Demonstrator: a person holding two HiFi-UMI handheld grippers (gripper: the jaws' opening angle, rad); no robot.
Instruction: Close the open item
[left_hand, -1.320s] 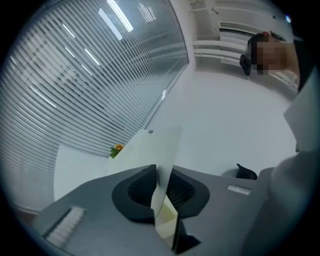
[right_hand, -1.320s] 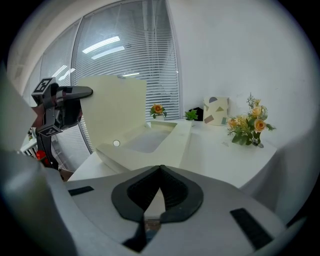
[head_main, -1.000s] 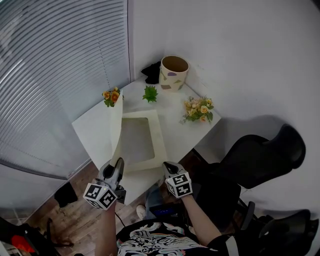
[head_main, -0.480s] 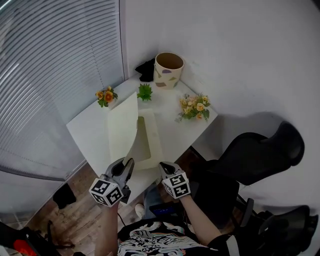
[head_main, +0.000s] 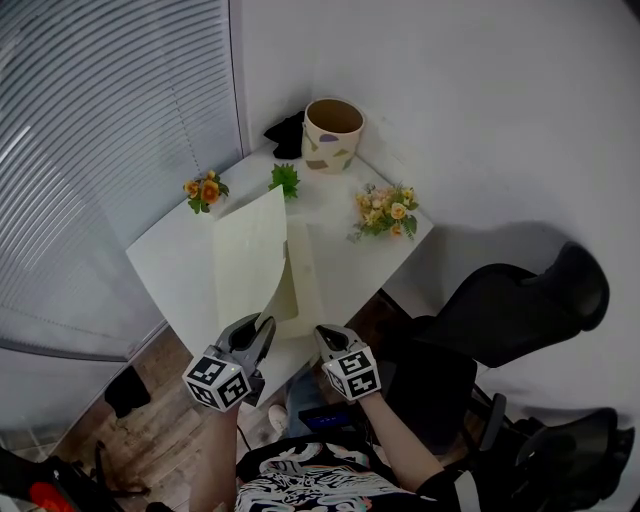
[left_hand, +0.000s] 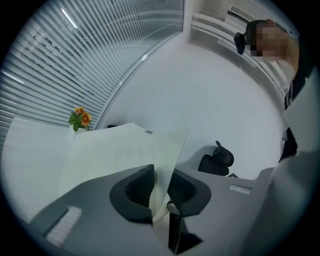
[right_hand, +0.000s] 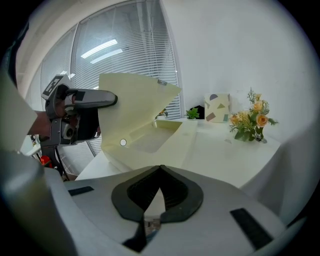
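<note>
White table (head_main: 165, 265) carries the cream box (head_main: 302, 285), about half closed. Its lid (head_main: 250, 255) leans over the base, not down yet. Left gripper (head_main: 260, 328) pinches the lid edge, jaws just been opening. Right gripper (head_main: 326, 334) has fingers pressed together, empty.

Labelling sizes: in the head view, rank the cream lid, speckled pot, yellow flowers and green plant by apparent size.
1. cream lid
2. speckled pot and yellow flowers, about alike
3. green plant
</note>
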